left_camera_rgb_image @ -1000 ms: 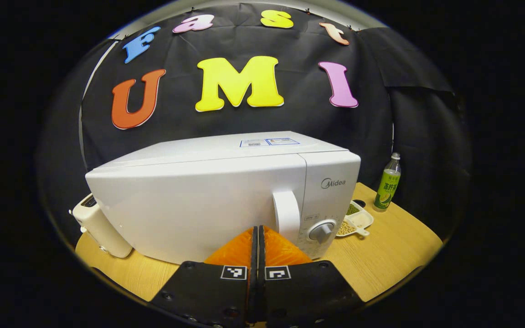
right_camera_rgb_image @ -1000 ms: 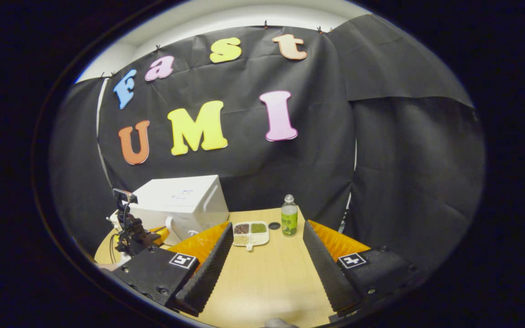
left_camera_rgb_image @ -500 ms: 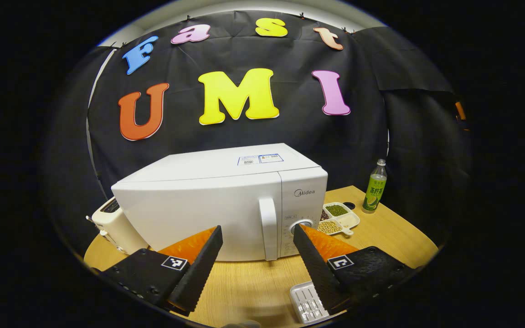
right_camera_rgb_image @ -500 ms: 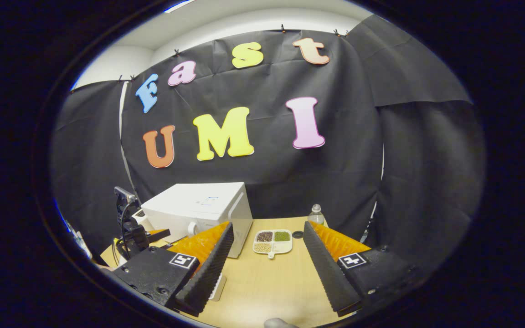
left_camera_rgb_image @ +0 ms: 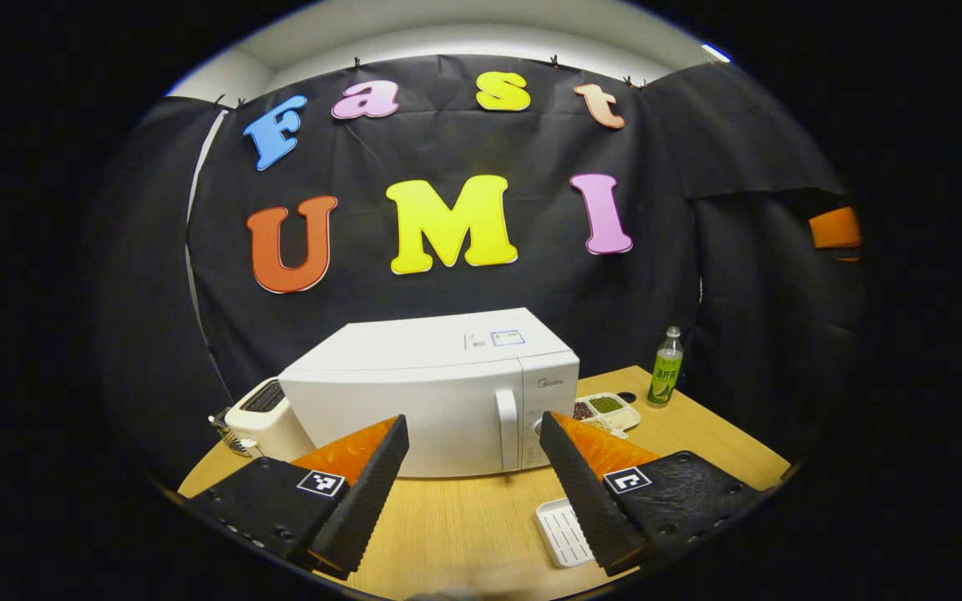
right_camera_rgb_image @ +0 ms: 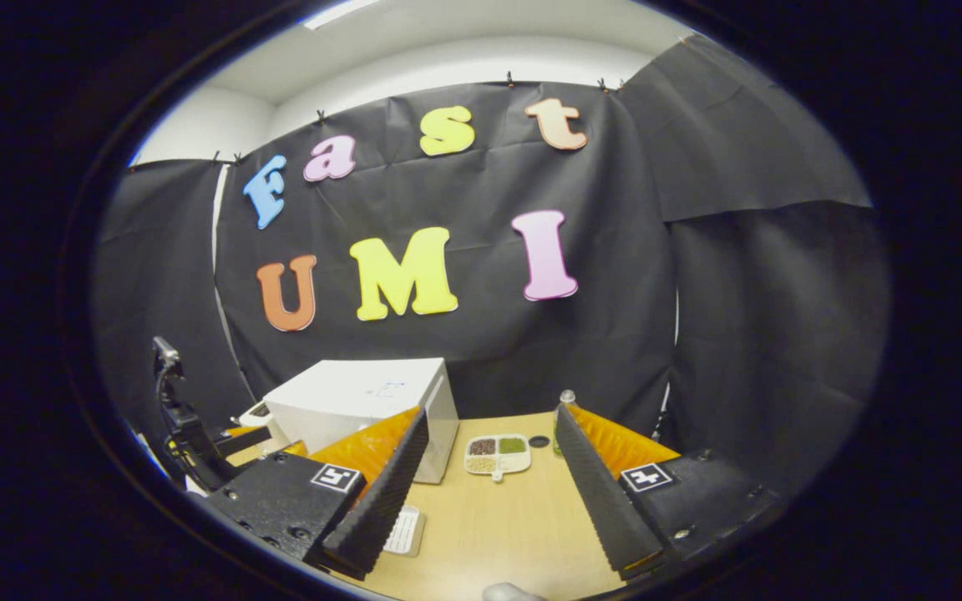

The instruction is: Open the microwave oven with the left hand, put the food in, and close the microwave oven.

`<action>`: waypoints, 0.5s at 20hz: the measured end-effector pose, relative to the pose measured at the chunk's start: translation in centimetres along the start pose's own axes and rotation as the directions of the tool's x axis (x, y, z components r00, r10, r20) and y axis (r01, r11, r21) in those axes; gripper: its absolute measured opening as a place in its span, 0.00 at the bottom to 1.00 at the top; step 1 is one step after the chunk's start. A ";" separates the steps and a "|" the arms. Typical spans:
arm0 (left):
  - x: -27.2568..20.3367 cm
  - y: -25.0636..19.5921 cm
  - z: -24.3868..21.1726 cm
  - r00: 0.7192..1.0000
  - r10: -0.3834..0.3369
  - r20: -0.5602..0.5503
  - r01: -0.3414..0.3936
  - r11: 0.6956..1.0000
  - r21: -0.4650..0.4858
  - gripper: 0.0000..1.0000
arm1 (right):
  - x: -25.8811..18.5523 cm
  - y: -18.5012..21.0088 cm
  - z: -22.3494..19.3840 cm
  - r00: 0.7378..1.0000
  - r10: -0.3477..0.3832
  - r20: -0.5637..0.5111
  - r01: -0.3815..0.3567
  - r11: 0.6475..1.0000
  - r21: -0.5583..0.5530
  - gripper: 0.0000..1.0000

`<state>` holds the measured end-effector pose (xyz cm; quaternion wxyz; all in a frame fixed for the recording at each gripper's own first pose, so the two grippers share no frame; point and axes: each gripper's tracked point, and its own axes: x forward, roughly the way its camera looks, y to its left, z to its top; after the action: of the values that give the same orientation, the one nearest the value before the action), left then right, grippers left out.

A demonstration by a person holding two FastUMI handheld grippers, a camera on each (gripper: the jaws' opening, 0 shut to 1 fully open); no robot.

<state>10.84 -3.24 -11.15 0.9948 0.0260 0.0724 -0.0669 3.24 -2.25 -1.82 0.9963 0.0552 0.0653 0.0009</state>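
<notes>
Each gripper [left_camera_rgb_image: 474, 488] has 2 black ribbed fingers [left_camera_rgb_image: 362, 499] with orange backs, square markers and screws.

We see a smooth, slightly glossy white microwave [left_camera_rgb_image: 414, 409] on a pale wood-grain tabletop [left_camera_rgb_image: 464, 526]. The wall [right_camera_rgb_image: 740, 275] is matt black cloth, creased. Our left gripper [left_camera_rgb_image: 473, 476] has ribbed matt black fingers [left_camera_rgb_image: 364, 492] backed with orange plastic. The bottle [left_camera_rgb_image: 663, 371] looks like clear plastic.

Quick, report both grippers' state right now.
Left gripper: open, holding nothing, facing the closed microwave.
Right gripper: open, holding nothing, over the table.
</notes>
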 end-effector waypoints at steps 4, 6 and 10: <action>-6.7 3.6 3.9 0.997 0.009 0.078 -0.008 1.000 -0.011 0.96 | -4.7 2.1 1.6 0.998 -0.035 0.060 0.037 0.999 -0.032 0.99; -10.0 5.1 5.9 0.992 0.012 0.125 -0.009 1.000 -0.023 0.96 | -6.7 3.0 2.0 0.996 -0.051 0.079 0.054 0.998 -0.031 0.91; -15.2 8.2 8.0 0.985 0.051 0.163 -0.046 0.998 -0.031 0.96 | -9.1 4.7 2.6 0.993 -0.058 0.101 0.063 0.997 -0.039 0.98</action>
<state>-1.86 6.39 -0.64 0.9990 0.0089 -0.0091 -0.0435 -5.42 2.09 2.42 0.9989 0.0324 0.0173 -0.0306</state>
